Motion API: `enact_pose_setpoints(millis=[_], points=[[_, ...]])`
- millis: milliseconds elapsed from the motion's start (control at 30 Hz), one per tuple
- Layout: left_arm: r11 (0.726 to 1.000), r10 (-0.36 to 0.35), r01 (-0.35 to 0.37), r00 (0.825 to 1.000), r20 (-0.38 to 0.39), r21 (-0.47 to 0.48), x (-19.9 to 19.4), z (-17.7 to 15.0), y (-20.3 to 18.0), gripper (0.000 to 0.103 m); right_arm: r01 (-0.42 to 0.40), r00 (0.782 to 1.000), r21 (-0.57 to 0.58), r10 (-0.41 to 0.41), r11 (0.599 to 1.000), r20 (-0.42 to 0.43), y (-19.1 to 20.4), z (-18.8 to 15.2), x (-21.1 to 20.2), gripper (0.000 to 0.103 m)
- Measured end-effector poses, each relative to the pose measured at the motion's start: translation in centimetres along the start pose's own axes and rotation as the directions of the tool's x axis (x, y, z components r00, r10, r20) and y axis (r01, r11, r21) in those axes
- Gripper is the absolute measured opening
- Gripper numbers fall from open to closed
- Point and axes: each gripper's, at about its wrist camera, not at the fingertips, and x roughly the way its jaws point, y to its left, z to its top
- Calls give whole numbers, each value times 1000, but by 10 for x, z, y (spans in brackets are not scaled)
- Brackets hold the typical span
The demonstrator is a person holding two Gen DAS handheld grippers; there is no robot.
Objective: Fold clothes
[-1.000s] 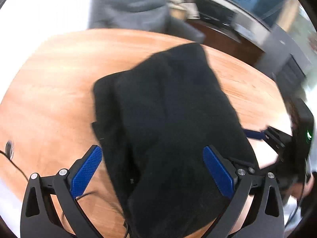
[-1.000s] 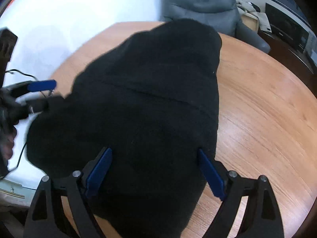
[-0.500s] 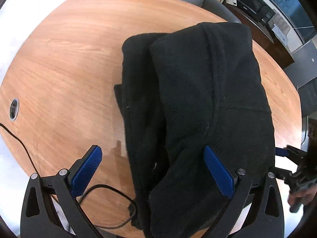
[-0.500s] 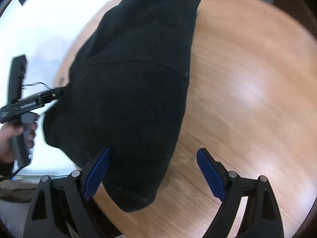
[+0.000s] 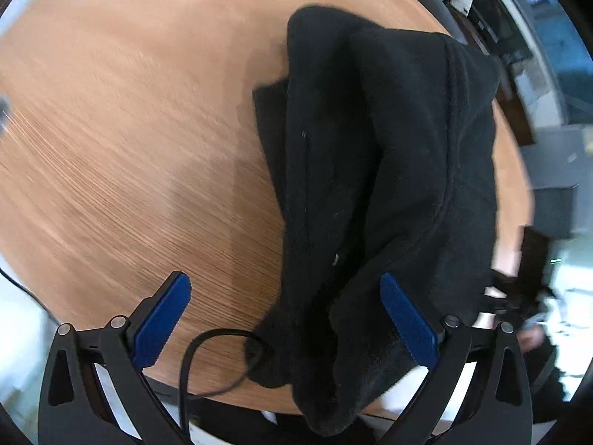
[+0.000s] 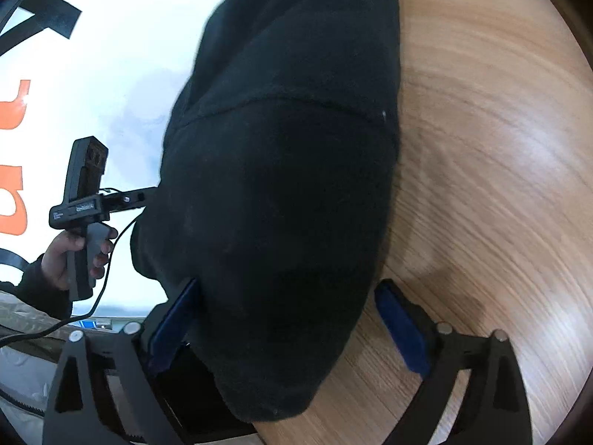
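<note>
A black fleece garment (image 5: 389, 170) lies folded in a long bundle on the round wooden table (image 5: 129, 129), its near end hanging over the table edge. My left gripper (image 5: 285, 319) is open, its blue pads wide apart, the garment's near end between and below them, not pinched. In the right wrist view the same garment (image 6: 289, 185) fills the middle. My right gripper (image 6: 292, 326) is open around its near end. The left gripper's handle and the hand holding it (image 6: 81, 215) show at the left beside the garment.
A black cable (image 5: 207, 356) loops by the table's near edge under the left gripper. Bare wood lies left of the garment in the left view and right of it (image 6: 481, 148) in the right view. Office furniture stands beyond the table (image 5: 519, 37).
Both grippers have pulled back toward the table's near edge and tilted downward. The garment now sits lower and longer in view, its end hanging over the edge. Both stay open.
</note>
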Motion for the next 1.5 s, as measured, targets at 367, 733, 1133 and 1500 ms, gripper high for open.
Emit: enact_pose_setpoints(millis=[367,733,1133,1500], points=[[963,-268,260,955,-129,-74,41,6,35,103,7,1000,-104,-5,995,24,20,10,15,103],[877,-465,480,857,-225,18,45,12,27,103,36,996,-104,-27,994,79,25,-11,11,103],[787,-573,609,781,-249,99,64,-4,9,101,62,992,-107,-49,992,120,26,-31,18,98],[779,-582,607,794,-176,160,26,12,35,62,122,976,-153,-90,981,200,70,-52,17,54]])
